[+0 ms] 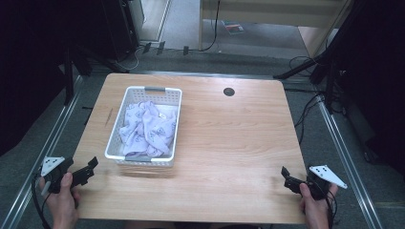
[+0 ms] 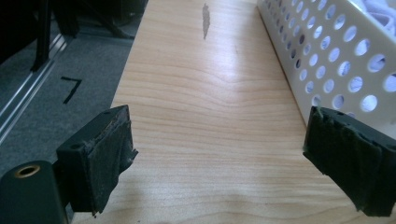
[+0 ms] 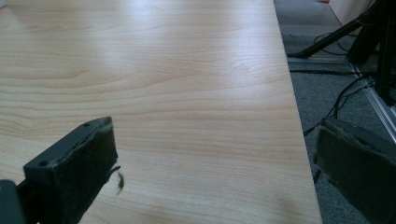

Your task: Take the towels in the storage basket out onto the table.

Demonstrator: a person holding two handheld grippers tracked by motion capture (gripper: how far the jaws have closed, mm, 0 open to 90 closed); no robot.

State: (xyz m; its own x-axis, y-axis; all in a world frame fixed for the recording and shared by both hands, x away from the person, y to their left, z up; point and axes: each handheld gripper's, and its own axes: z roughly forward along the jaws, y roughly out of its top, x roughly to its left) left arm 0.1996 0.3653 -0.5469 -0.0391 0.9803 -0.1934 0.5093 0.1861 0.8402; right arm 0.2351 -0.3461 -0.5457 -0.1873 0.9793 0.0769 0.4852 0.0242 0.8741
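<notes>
So the left tool (image 1: 84, 172) sat at about 8 o'clock on the table (image 1: 229, 143), near the front-left corner, held in the person's left hand (image 1: 62, 198). Its jaws were spread wide apart with nothing between them. In the left gripper view you could see bare wood running up the middle and the pads looking pretty frayed.

Just beyond it, toward 10 o'clock, was the white basket (image 1: 129, 95), the perforated plastic kind with a grey handle on the far end. The left gripper view had its holed side wall (image 2: 327, 56) running right along the tool's right jaw, so close, though I couldn't say if they touched.

Inside the basket was a crumpled cloth (image 1: 145, 129), white with a faint lilac print, bunched up and filling most of it. My guess is that it was light, soft and floppy, not fragile or slippery at all. It would drape and stretch out when lifted instead of coming up as one lump. I'd pinch a raised fold or ridge near the top of the pile, and watch that a trailing edge didn't catch on the rim and drag the light basket along.

Way over at 4 o'clock, the right tool (image 1: 289, 177) rested at the front-right corner in the right hand (image 1: 315, 205), jaws also wide apart and empty, one over wood and one hanging past the table edge.
</notes>
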